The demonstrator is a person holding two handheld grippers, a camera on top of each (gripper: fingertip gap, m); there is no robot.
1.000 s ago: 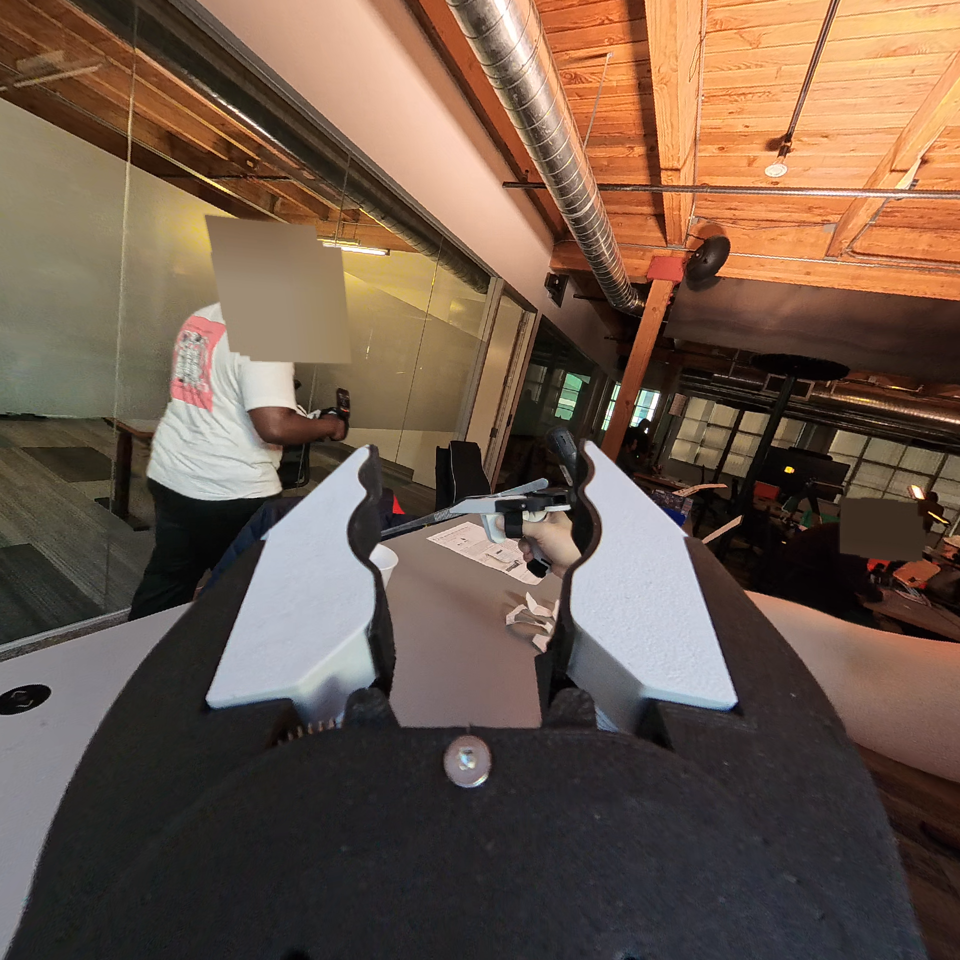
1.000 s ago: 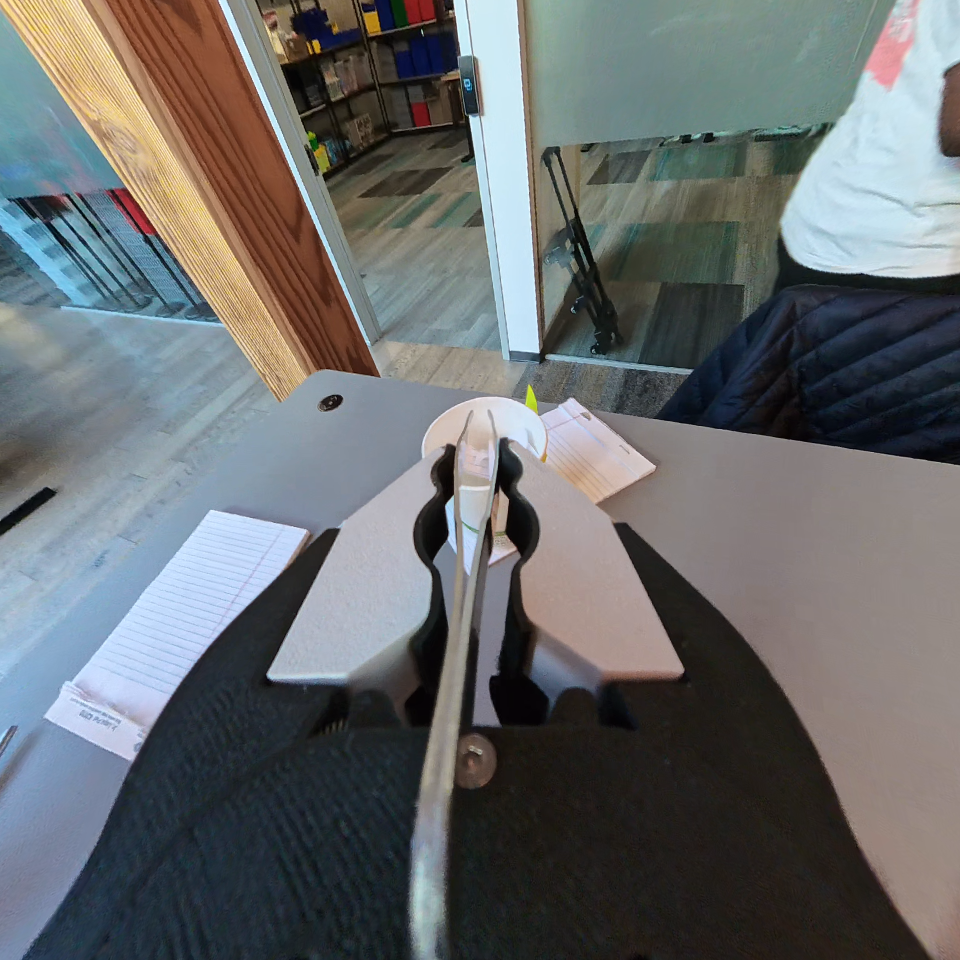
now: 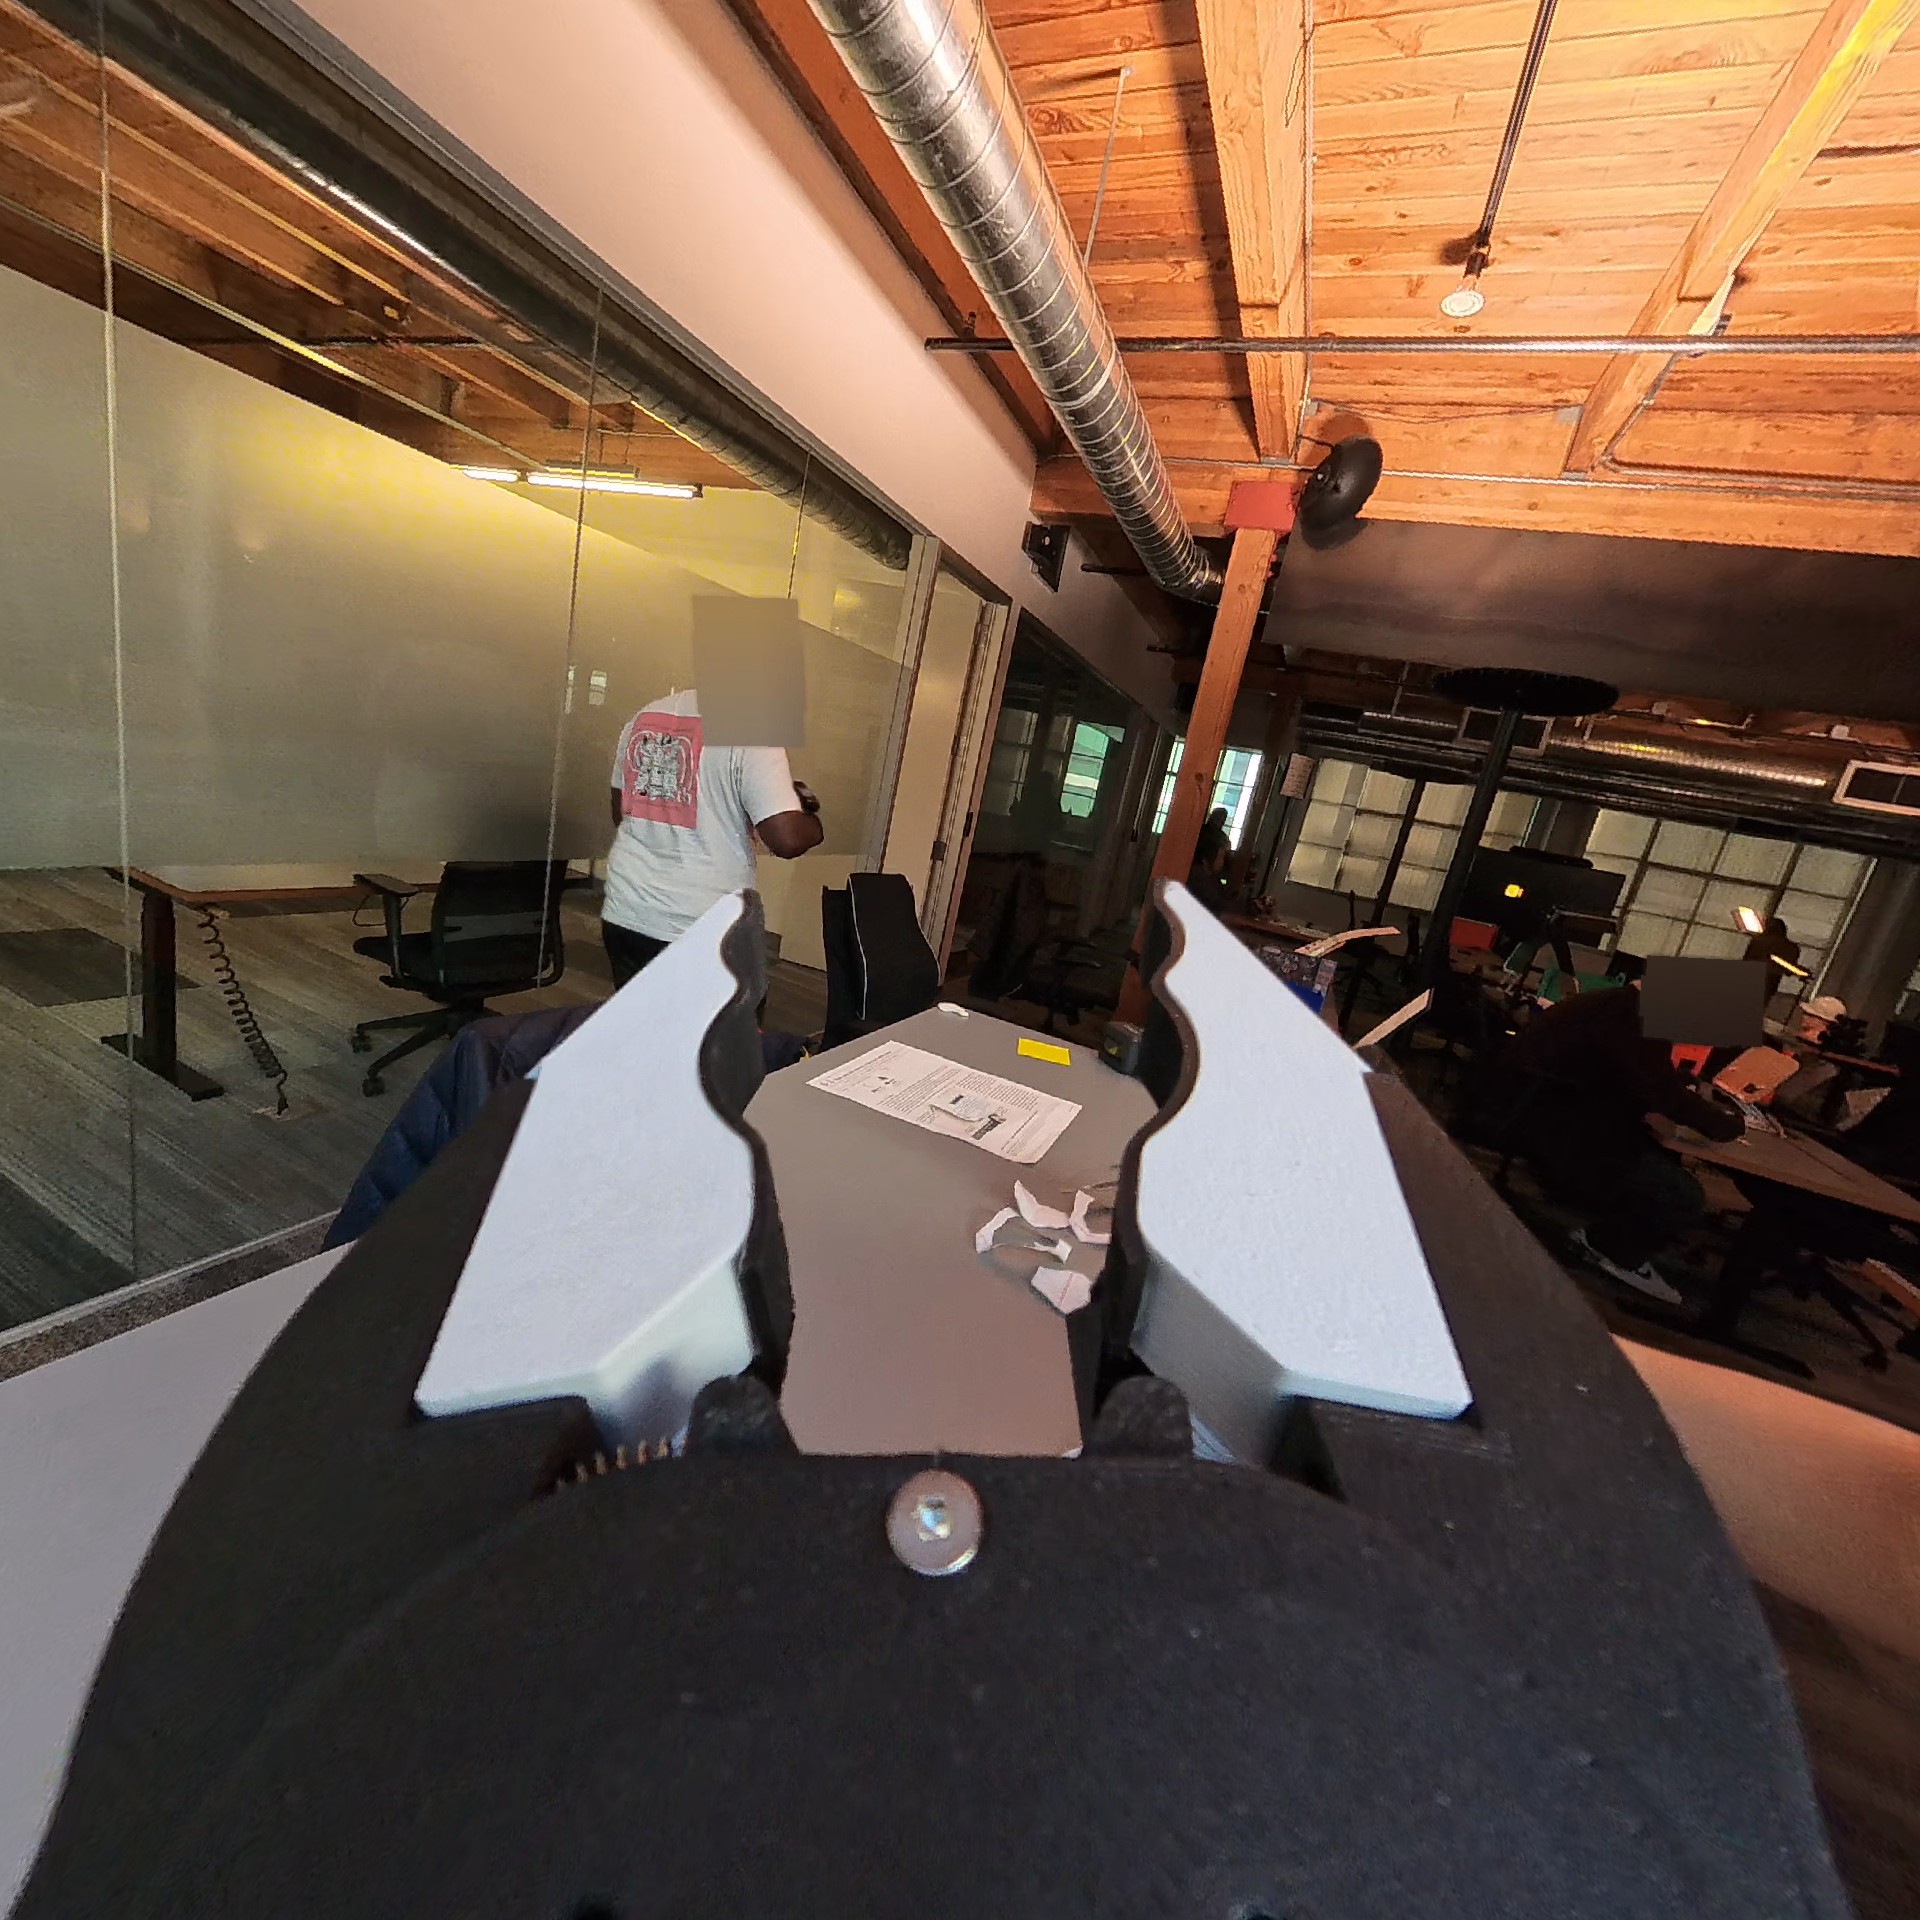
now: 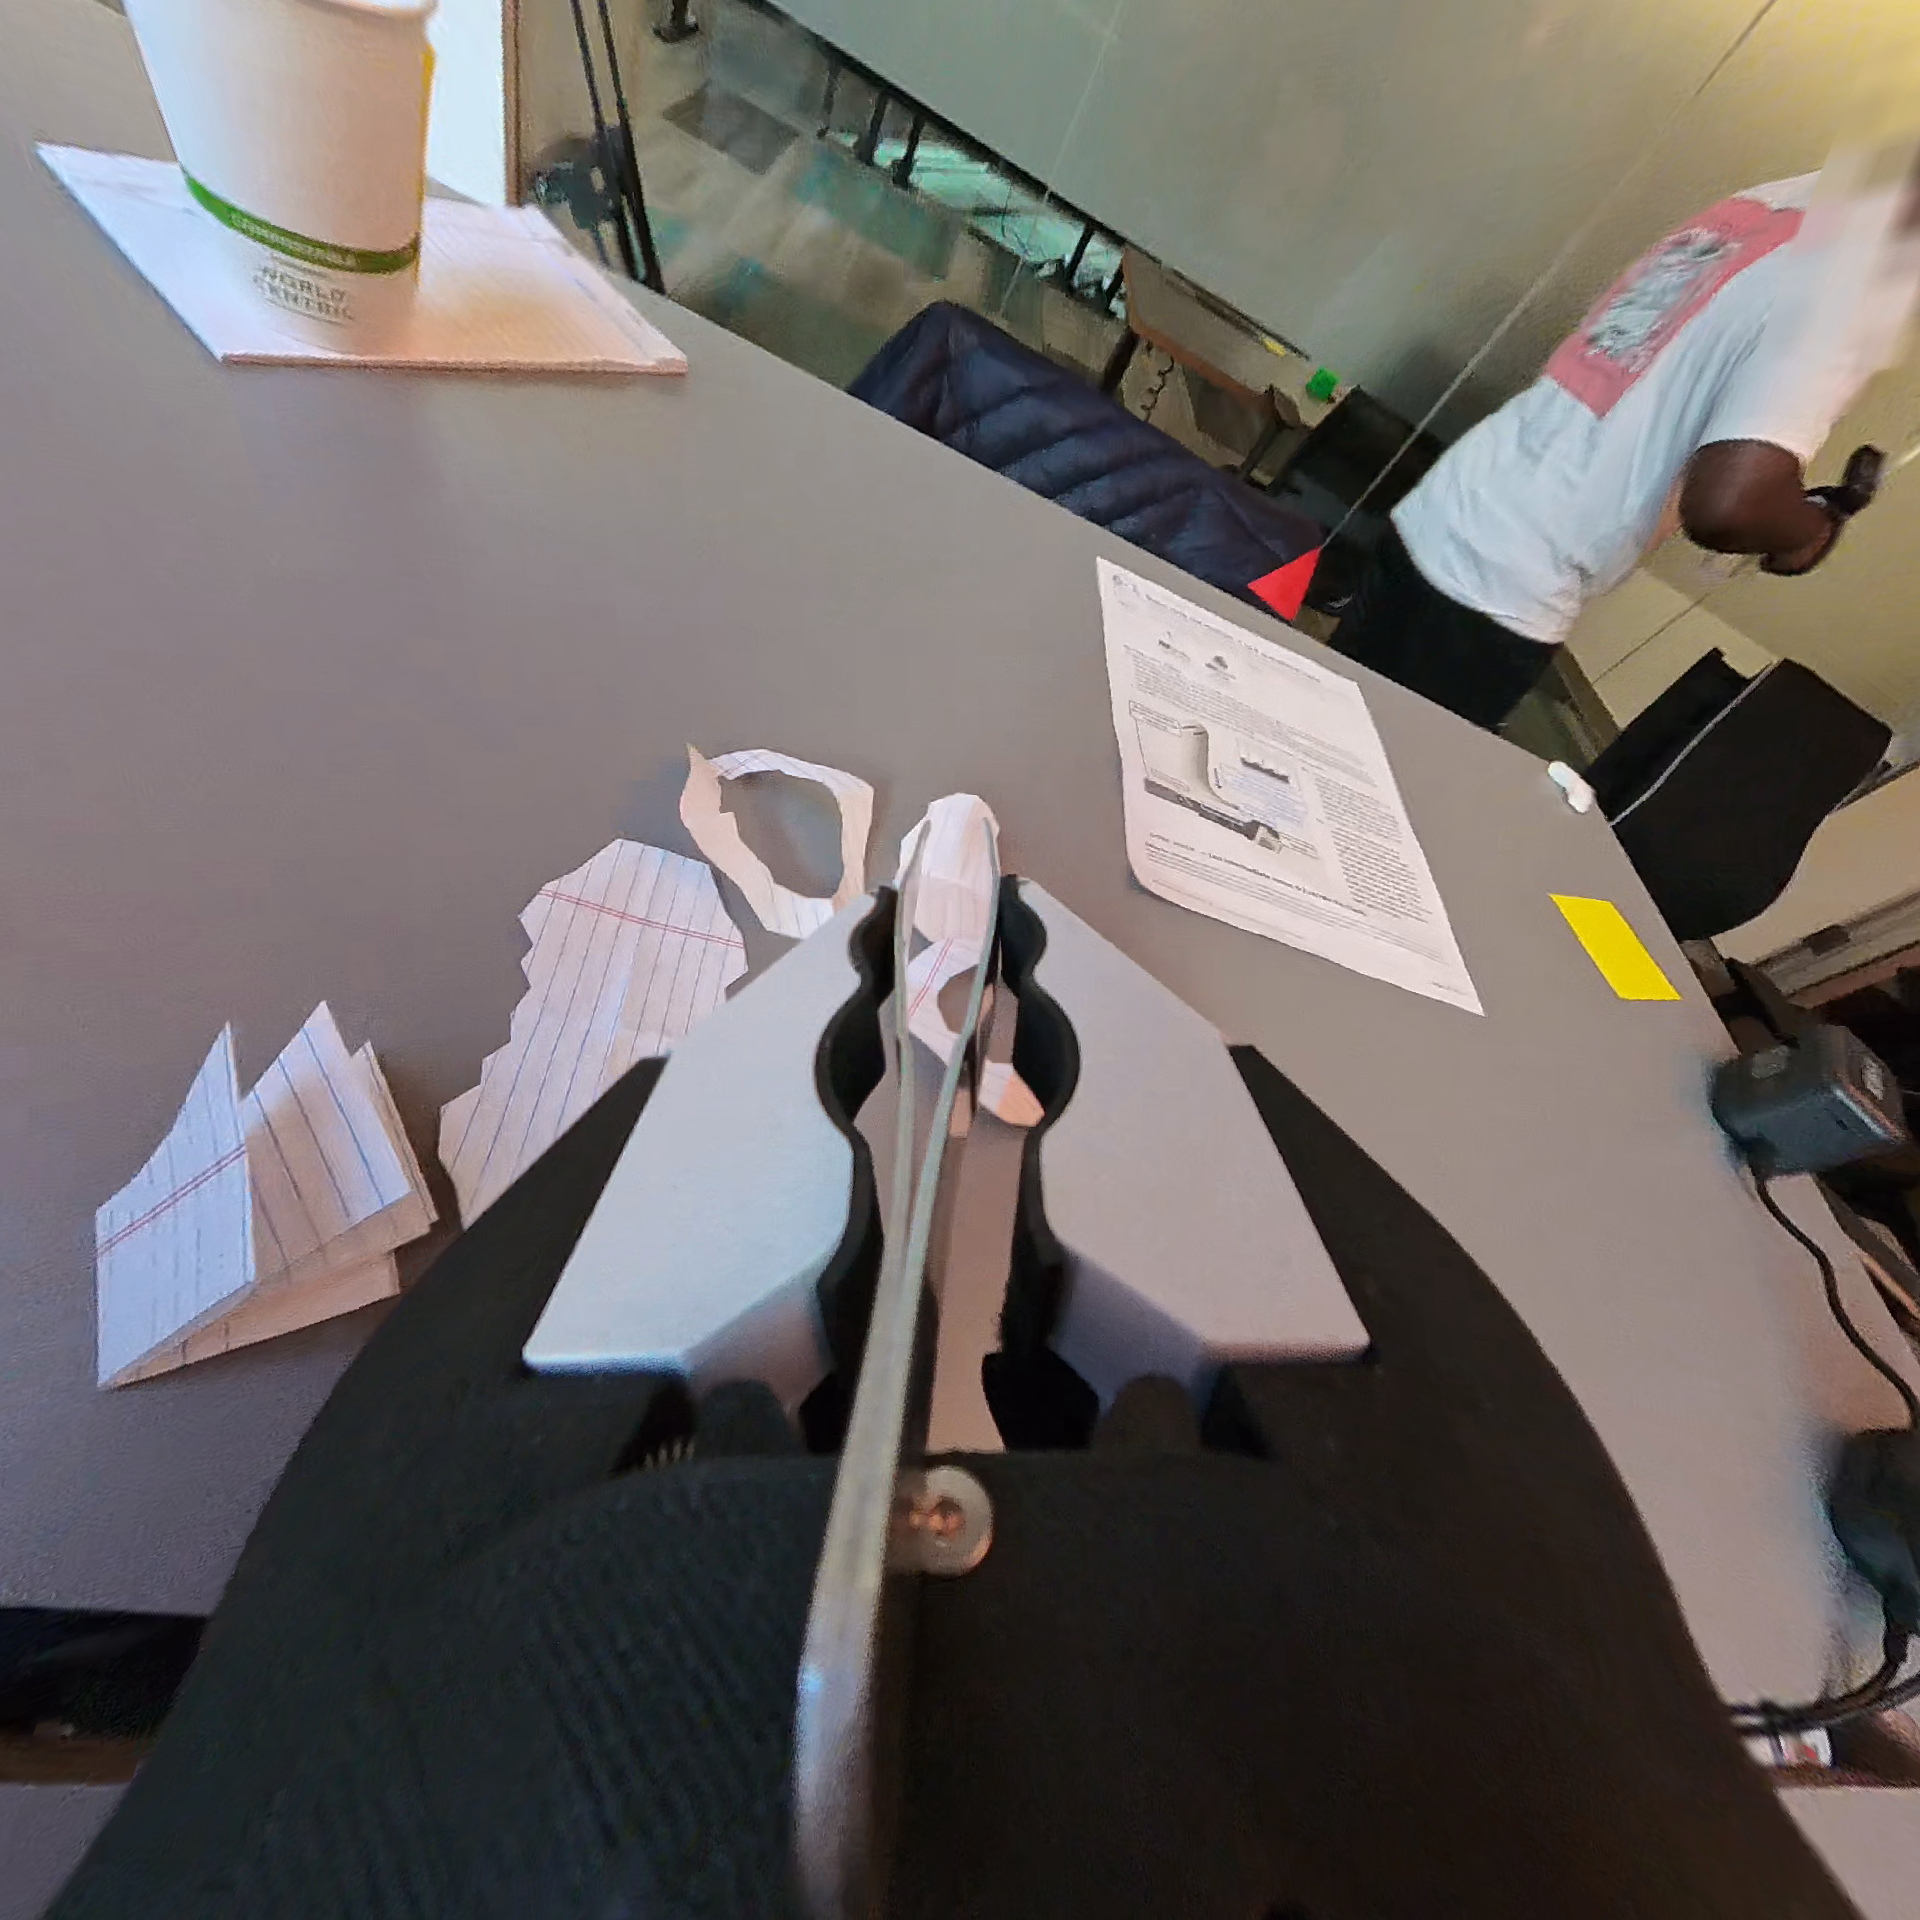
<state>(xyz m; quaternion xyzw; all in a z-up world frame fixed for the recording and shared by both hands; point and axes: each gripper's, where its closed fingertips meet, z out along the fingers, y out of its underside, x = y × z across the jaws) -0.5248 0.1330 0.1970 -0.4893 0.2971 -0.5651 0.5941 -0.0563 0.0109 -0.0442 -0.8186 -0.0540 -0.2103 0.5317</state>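
My right gripper (image 4: 951,899) is shut on thin metal tweezers (image 4: 883,1351) that run forward between its fingers. The tweezer tips sit around a curled scrap of lined paper (image 4: 956,862), low over the grey table (image 4: 416,623). More torn lined paper (image 4: 623,966) and a folded piece (image 4: 249,1195) lie just to the left. My left gripper (image 3: 956,899) is open and empty above the same table (image 3: 883,1299). The paper scraps (image 3: 1039,1242) lie by its right finger.
A white paper cup (image 4: 291,135) stands on a lined notepad (image 4: 499,301) at the far left. A printed sheet (image 4: 1268,790) and a yellow note (image 4: 1610,945) lie to the right, near a black device (image 4: 1808,1112) at the table edge. A person (image 3: 686,831) stands beyond the table.
My right gripper has swung from over the paper cup to over the torn paper scraps. In the left wrist view the other gripper with its tweezers is gone and the person stands farther off.
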